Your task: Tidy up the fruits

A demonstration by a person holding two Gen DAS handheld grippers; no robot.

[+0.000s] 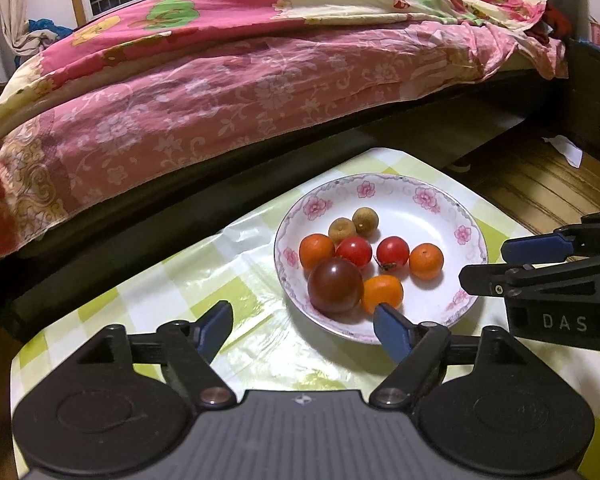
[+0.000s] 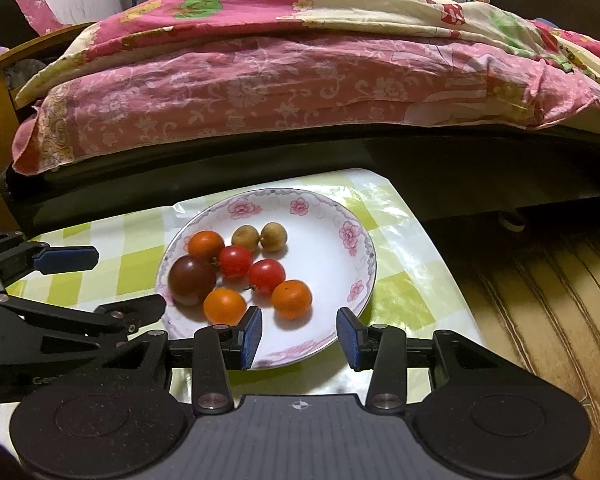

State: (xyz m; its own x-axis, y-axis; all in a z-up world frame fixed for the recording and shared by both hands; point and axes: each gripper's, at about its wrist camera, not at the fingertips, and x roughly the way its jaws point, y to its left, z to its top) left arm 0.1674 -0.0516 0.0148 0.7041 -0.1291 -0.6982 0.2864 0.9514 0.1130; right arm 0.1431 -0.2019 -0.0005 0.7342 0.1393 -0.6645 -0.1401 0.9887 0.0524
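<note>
A white plate with a pink flower rim [image 1: 420, 196] [image 2: 320, 208] stands on the checked tablecloth. It holds a dark purple-brown tomato [image 1: 335, 285] [image 2: 192, 280], two red cherry tomatoes [image 1: 393, 251] [image 2: 266, 275], three small orange fruits [image 1: 426, 261] [image 2: 292, 299] and two brown longans [image 1: 365, 221] [image 2: 274, 236]. My left gripper [image 1: 302, 316] [image 2: 128, 280] is open at the plate's near left rim, just short of the dark tomato, with nothing between its pads. Over the plate's near edge my right gripper [image 2: 300, 324] [image 1: 484, 263] is open and holds nothing.
The small table [image 1: 204, 280] wears a green-and-white plastic cloth; its far edge meets a dark bed frame [image 2: 300, 160]. A pink floral quilt [image 1: 220, 92] covers the bed. Wooden floor [image 2: 540, 300] lies to the right, and a dark drawer unit [image 1: 596, 108] stands at far right.
</note>
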